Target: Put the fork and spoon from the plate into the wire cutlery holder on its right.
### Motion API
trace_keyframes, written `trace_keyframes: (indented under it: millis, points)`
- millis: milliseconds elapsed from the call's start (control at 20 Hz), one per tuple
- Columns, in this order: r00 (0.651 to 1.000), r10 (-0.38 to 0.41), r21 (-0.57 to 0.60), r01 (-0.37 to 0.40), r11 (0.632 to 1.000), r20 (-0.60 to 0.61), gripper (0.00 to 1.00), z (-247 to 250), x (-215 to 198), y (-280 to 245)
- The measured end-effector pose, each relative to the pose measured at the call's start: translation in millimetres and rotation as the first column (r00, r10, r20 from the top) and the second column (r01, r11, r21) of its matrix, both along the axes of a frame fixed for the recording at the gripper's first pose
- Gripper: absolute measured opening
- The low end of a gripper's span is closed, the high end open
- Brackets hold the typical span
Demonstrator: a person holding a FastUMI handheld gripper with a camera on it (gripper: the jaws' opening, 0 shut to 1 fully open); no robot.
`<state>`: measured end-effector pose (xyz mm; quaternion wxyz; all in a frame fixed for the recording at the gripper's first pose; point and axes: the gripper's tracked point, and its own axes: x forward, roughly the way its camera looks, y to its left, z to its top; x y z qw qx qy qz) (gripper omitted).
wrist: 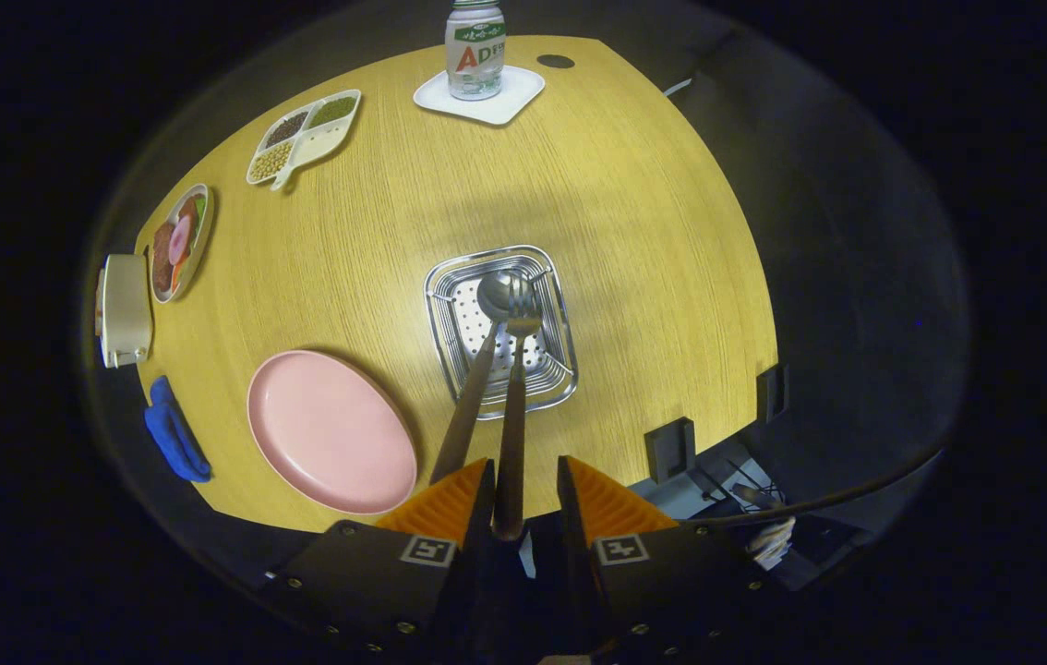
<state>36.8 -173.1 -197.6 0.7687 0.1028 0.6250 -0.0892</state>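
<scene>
Fork and spoon stand side by side in wire cutlery holder, heads down, brown handles rising toward my gripper. My fingers spread — fork handle runs up between them against one finger only, other clear; spoon handle passes just outside. Pink plate bare, just beside holder on wooden table. Beyond holder — bottle on white coaster.

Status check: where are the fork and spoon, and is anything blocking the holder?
Gripper open, handles between its fingers. Fork and spoon heads down in wire cutlery holder. Pink plate bare beside it. No obstruction.
</scene>
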Motion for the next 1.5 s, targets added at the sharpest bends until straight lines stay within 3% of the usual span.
trace_keyframes:
  millis: [400,450,500,600,950,1050,1200,1500]
  points:
    - [0.999,-0.014,0.011,0.013,1.000,0.040,0.45,11,3,-2]
    - [0.999,-0.009,-0.019,0.009,1.000,0.035,0.53,15,-1,-9]
    - [0.999,-0.011,-0.024,0.012,1.000,0.044,0.82,19,0,-12]
    - [0.993,-0.063,0.036,0.059,0.998,0.104,0.97,28,10,-6]
    - [0.951,-0.074,0.083,0.052,0.995,0.300,0.96,70,32,4]
    - [0.911,-0.085,0.092,0.052,0.994,0.403,0.96,89,45,7]
    - [0.818,-0.085,0.065,0.059,0.996,0.570,0.96,122,56,5]
    - [0.572,0.057,-0.138,0.100,0.985,0.818,0.96,201,65,-4]
